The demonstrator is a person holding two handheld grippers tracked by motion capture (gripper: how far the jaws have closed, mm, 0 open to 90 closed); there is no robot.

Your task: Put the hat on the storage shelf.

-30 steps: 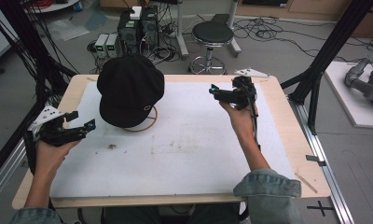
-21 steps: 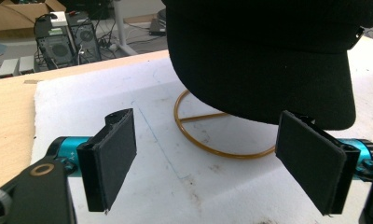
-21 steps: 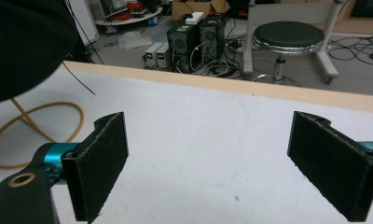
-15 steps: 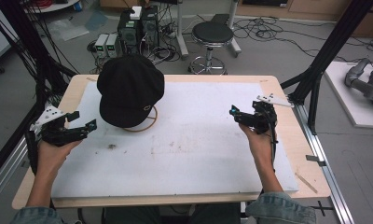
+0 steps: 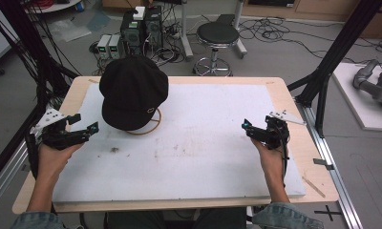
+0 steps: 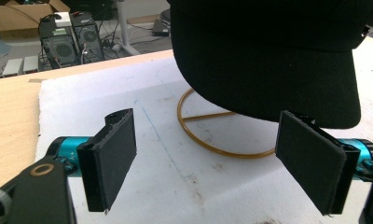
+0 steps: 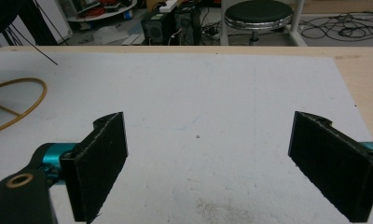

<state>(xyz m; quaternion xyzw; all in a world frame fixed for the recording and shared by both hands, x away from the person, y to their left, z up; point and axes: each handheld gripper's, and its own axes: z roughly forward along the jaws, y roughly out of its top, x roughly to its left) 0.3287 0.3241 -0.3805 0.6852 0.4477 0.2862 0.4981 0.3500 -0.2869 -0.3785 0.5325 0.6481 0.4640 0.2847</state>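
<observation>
Black cap sits on a tan wire ring stand at the far-left part of the white mat; its brim overhangs the ring toward the near side.

Left gripper at the mat's left edge, jaws spread wide and empty, aimed at the cap and just short of its brim. In the left gripper view the cap and ring sit between and beyond the two pads, no contact.

Right gripper near the mat's right edge, jaws also spread wide, nothing between them. In the right gripper view, bare mat lies ahead and a bit of the ring at far left.

Whole centre and near half of the mat is free. Wooden table shows as a narrow border around the mat. Stool and computer boxes stand on the floor beyond the far edge.
</observation>
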